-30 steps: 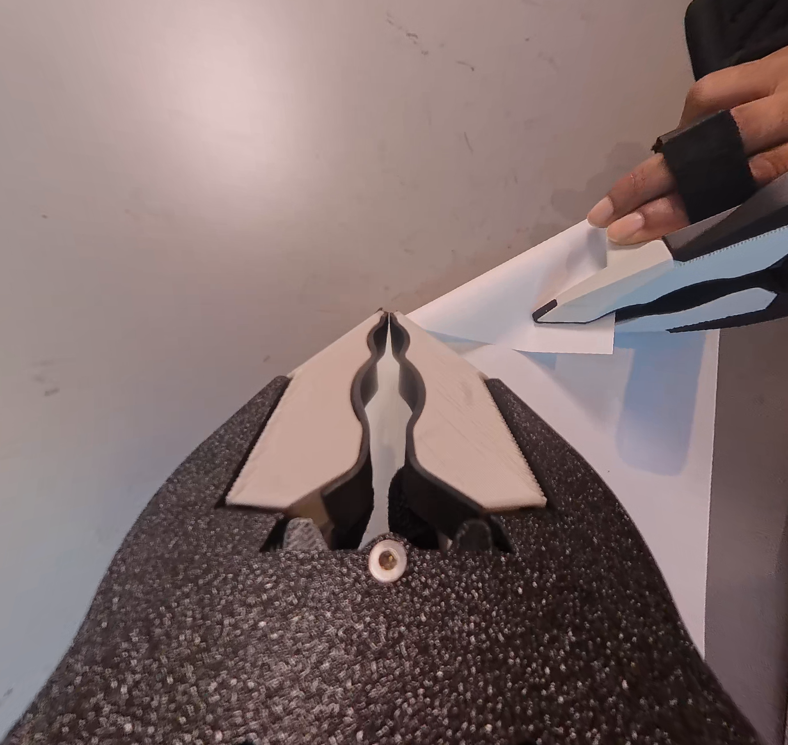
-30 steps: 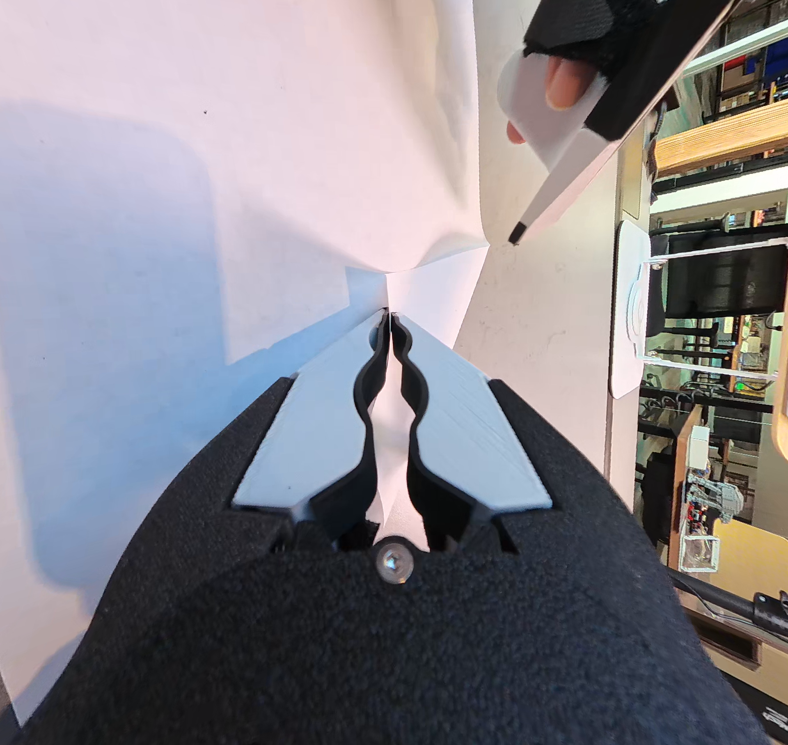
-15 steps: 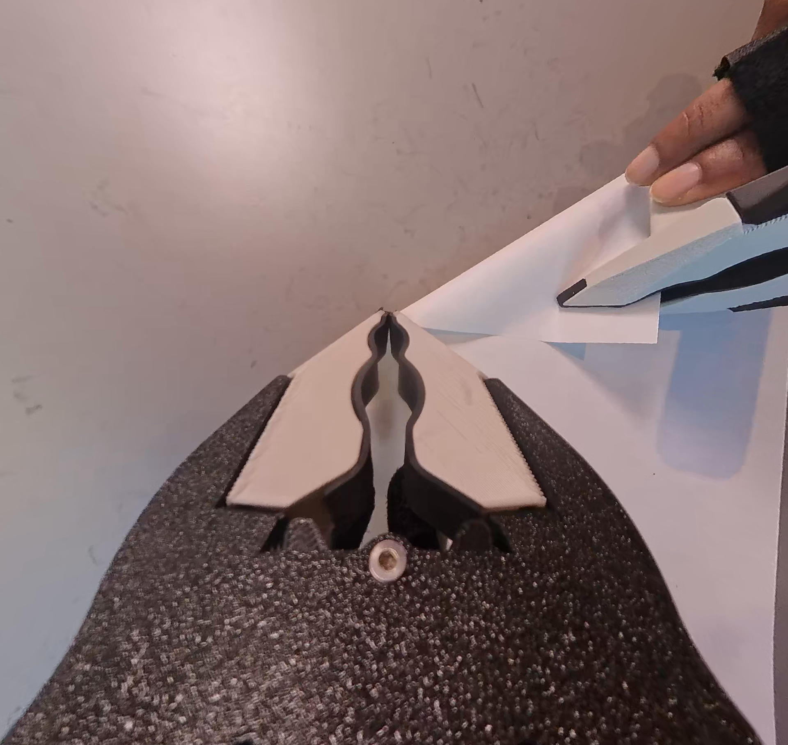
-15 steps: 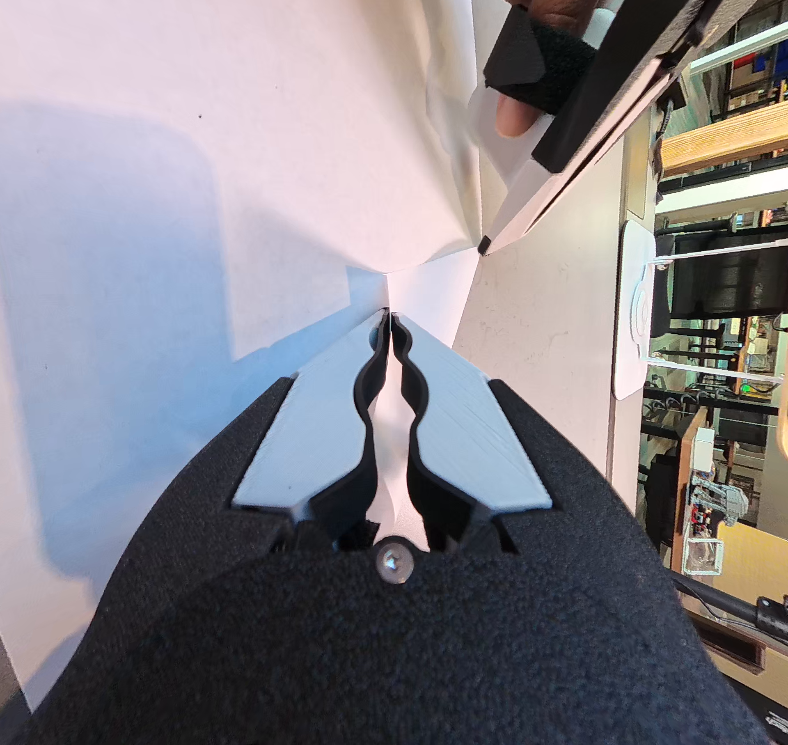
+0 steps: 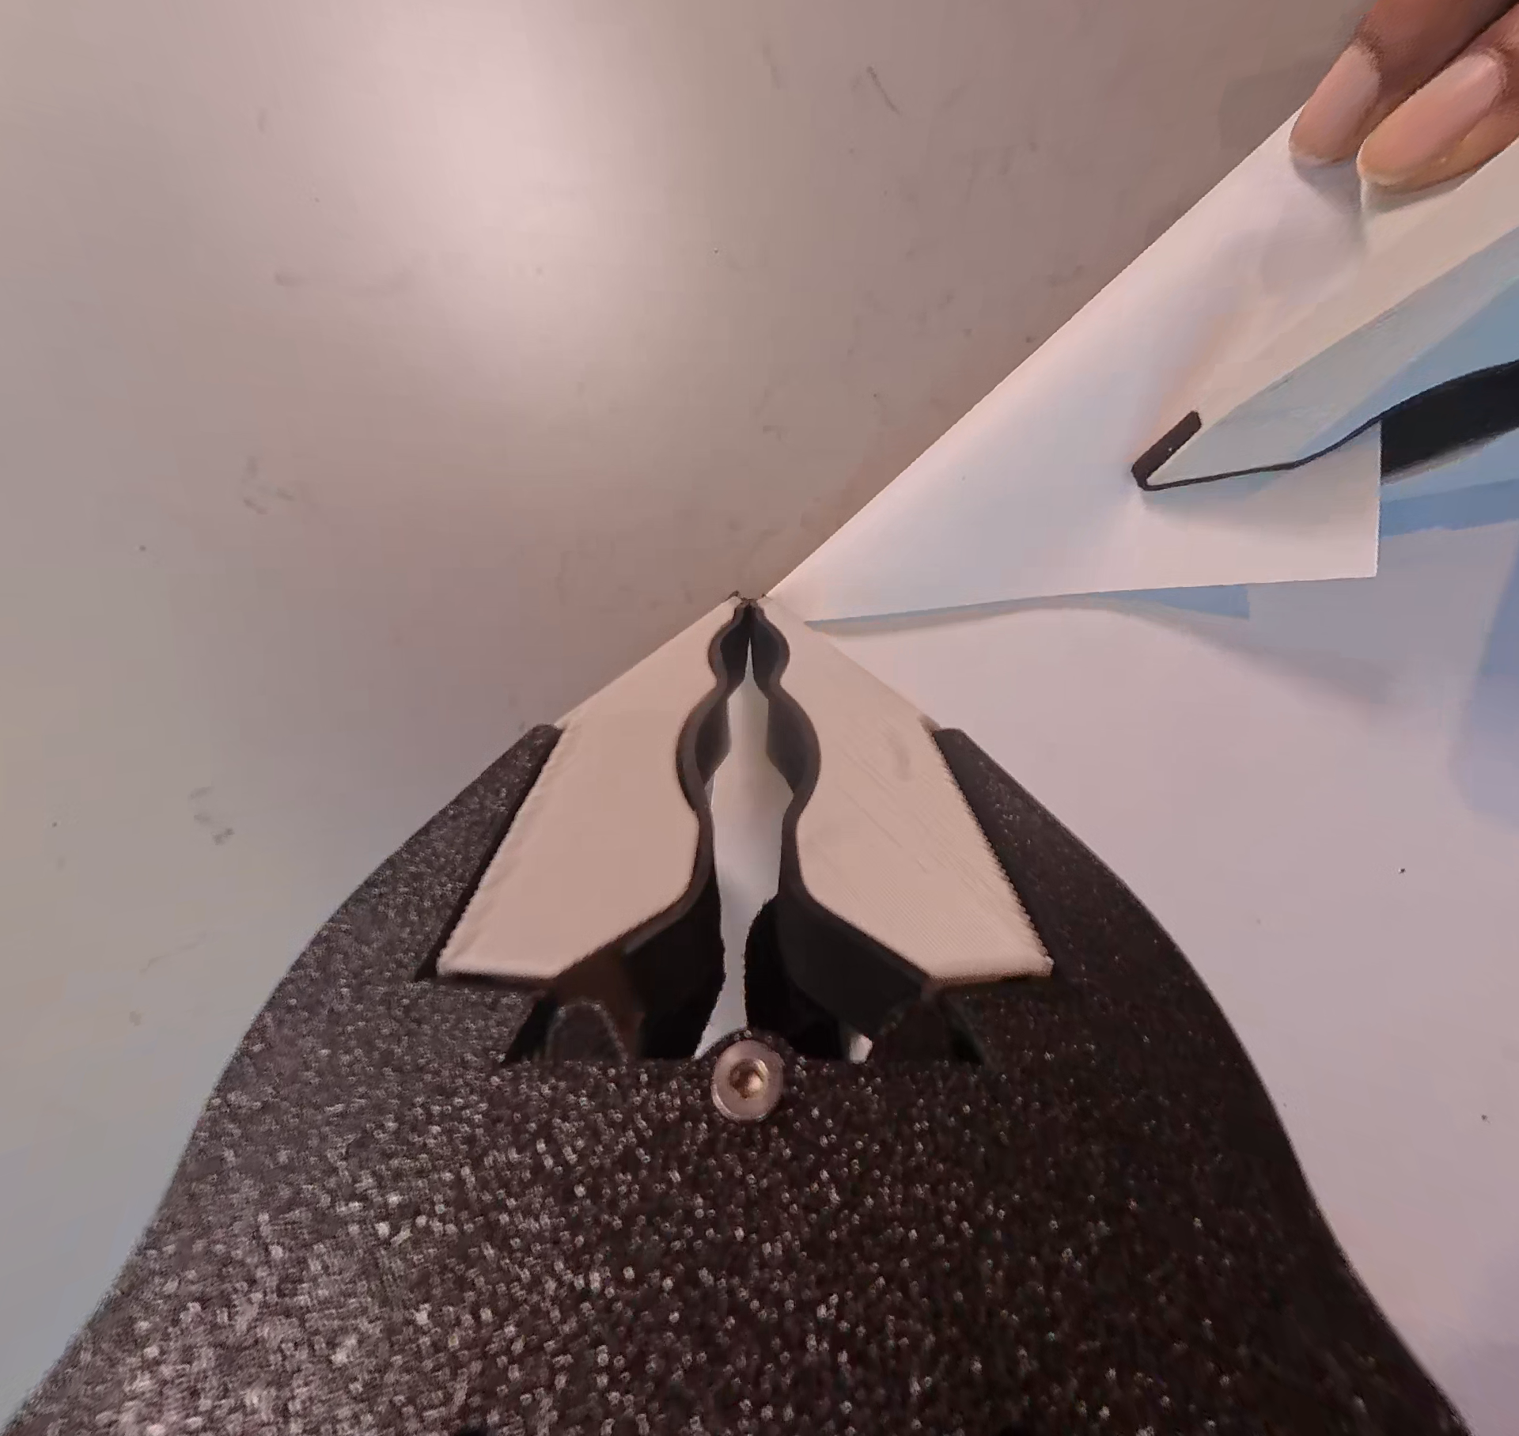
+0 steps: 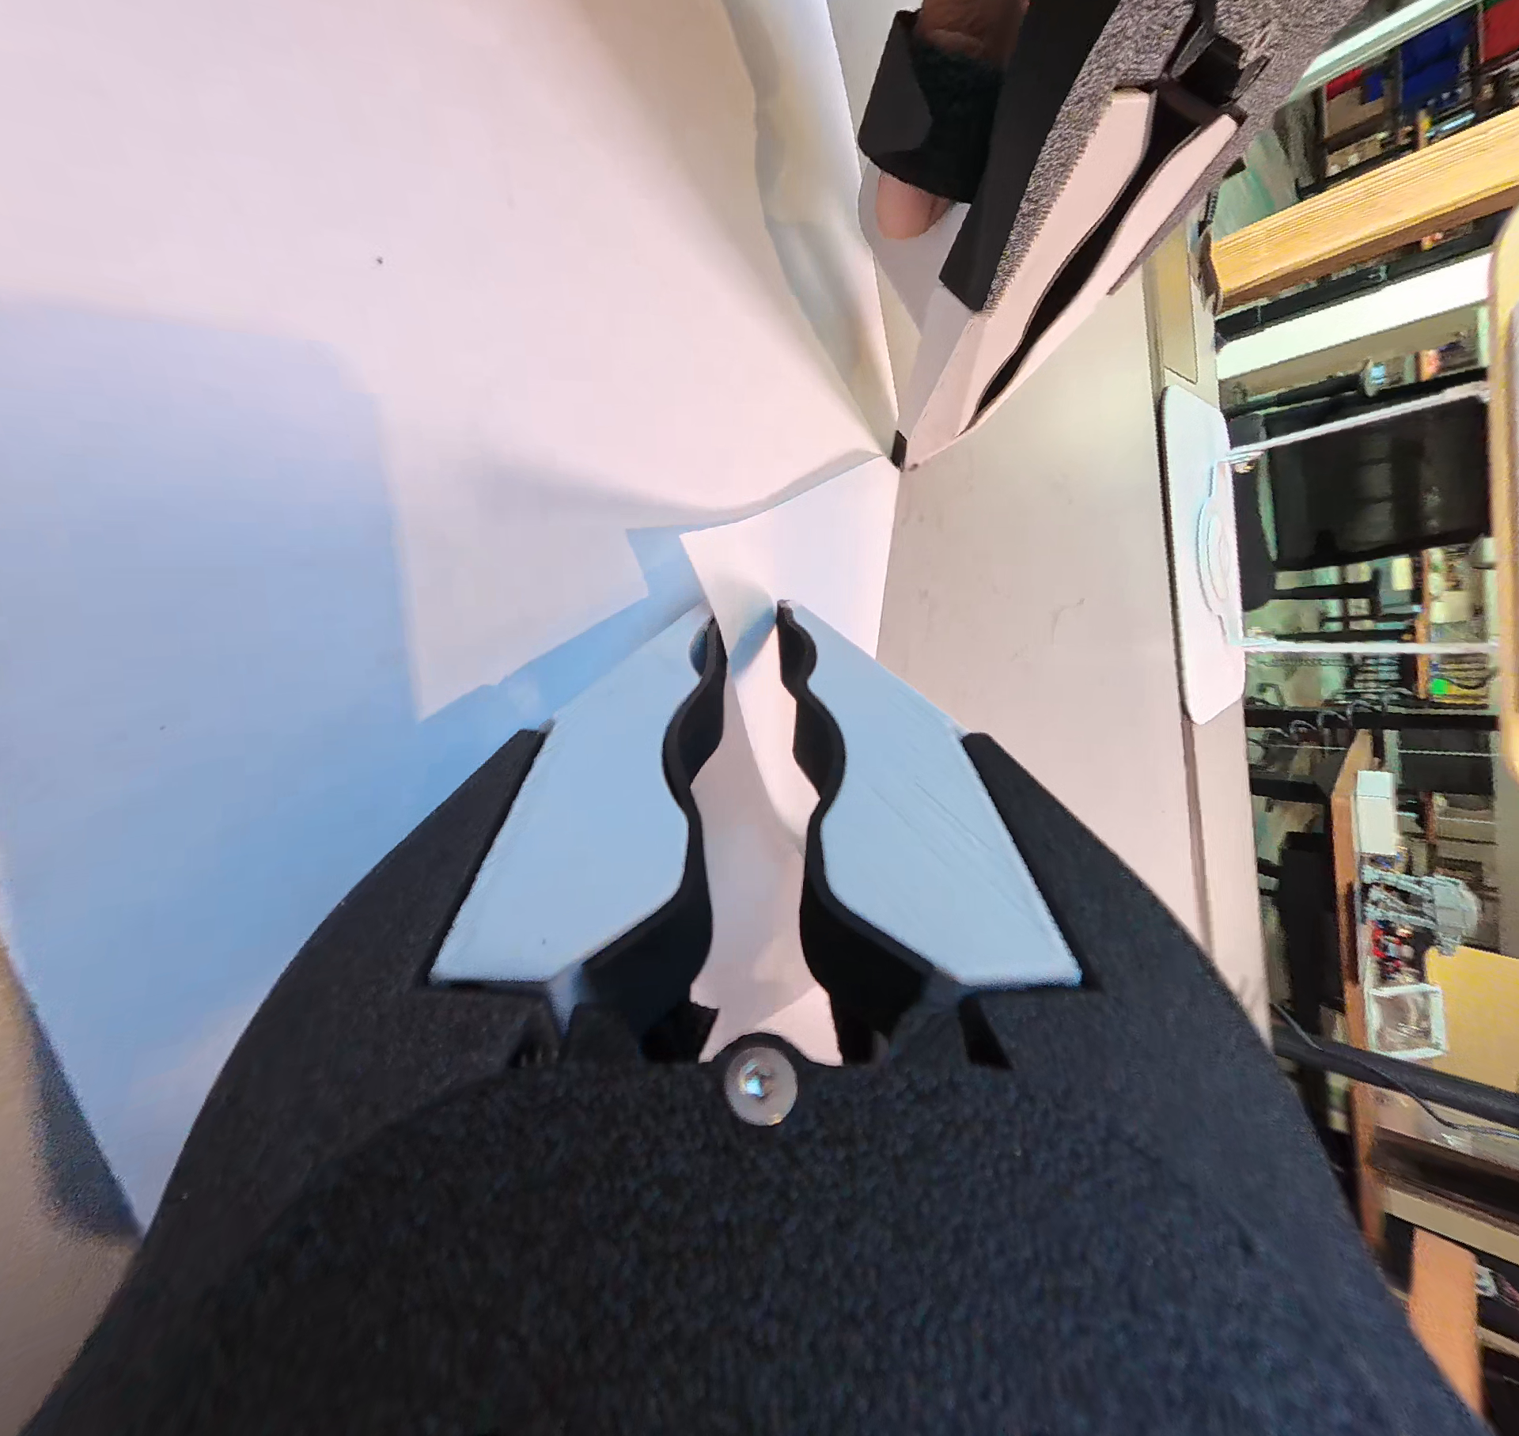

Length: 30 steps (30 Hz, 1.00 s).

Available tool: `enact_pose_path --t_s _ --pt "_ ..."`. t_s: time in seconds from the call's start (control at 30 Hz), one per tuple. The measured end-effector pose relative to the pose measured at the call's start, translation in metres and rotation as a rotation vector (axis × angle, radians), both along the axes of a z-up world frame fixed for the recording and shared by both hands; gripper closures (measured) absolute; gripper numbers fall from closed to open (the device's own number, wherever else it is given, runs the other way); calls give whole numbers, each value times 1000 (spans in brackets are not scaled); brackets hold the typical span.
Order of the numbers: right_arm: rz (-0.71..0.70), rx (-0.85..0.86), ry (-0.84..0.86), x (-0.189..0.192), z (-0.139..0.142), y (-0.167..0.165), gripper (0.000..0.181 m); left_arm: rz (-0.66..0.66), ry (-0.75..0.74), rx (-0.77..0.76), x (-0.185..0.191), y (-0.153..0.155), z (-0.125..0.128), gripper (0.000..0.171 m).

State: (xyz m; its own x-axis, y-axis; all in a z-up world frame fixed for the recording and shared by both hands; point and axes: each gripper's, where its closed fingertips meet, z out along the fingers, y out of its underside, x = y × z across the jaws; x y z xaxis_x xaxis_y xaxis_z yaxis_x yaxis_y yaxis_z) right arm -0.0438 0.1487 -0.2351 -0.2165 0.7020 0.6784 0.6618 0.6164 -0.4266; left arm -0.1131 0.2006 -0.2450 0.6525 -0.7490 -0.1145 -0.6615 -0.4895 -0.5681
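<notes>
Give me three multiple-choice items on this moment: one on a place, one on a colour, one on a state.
1. Where does the left gripper hold the paper?
A. at its edge, beside the bare table
B. in its middle
C. nowhere, it hangs clear of it

2. What colour is the paper?
A. green
B. white
C. red

3. How is the right gripper?
A. shut on nothing
B. spread wide, far from the paper
C. open a little, with paper between its fingers

Key: 1 A, since the left wrist view shows the shut tips right where paper meets table. 2 B, since the sheet is white in both views. 3 C, since the right wrist view shows a gap at the tips with the paper running through it.
</notes>
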Motion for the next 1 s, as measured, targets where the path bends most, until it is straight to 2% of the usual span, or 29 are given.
enact_pose_path --t_s 0.1,0.17,0.27,0.37,0.5,0.57,0.67,0.77,0.83,1.0 --pt "6 -153 36 2 7 -12 159 -23 -7 -8 0 0 0 171" --pt "8 -289 89 2 22 -17 154 -44 -10 -26 0 0 0 171" --pt "24 -592 159 2 51 -22 149 -99 1 -74 0 -1 0 171" --pt "44 -871 246 0 84 -11 150 -151 27 -132 0 -1 0 171" --pt "60 -1059 366 0 116 26 159 -194 80 -157 0 -1 0 171" --pt "7 -1063 348 -3 110 48 162 -200 94 -154 0 -1 0 171" --pt "-54 -929 223 -15 74 62 168 -190 86 -142 0 -1 0 171" --pt "-60 -800 131 -33 42 53 172 -171 64 -112 0 -1 0 171" --pt "-71 -760 106 -44 32 49 178 -153 41 -95 0 -1 0 171" --pt "-87 -693 21 -55 14 44 179 -127 -1 -71 1 -1 0 171"
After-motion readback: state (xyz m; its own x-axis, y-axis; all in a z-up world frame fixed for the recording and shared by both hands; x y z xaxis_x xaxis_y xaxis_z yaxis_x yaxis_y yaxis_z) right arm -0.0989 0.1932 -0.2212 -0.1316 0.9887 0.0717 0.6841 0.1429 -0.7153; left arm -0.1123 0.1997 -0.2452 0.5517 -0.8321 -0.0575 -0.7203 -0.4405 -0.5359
